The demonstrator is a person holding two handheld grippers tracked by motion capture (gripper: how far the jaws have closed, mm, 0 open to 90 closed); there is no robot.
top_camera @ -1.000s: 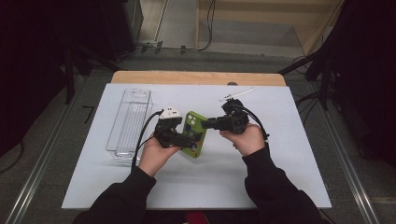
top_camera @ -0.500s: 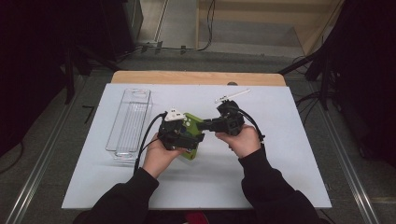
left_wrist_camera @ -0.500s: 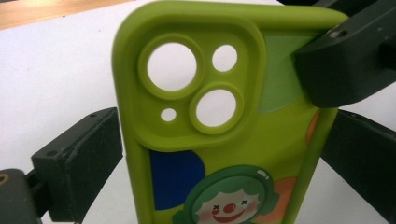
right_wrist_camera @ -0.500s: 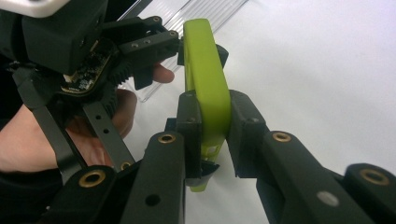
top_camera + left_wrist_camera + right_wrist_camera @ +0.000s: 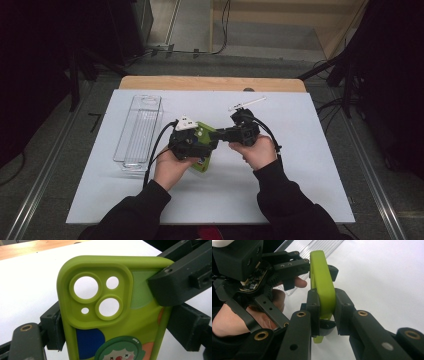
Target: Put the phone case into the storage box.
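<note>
A: Since the earlier frame both hands have drawn together, and the left tool (image 5: 200, 145) has just been closing round the lime-green rubbery phone case (image 5: 112, 322).

B: Where's the case?

A: Held above the white tabletop (image 5: 300, 190), between both. The right tool (image 5: 325, 308) grasps its edge. One case, one clear plastic tray (image 5: 139, 131), one small white stick (image 5: 246, 103).

no readable text, labels or numbers
</note>
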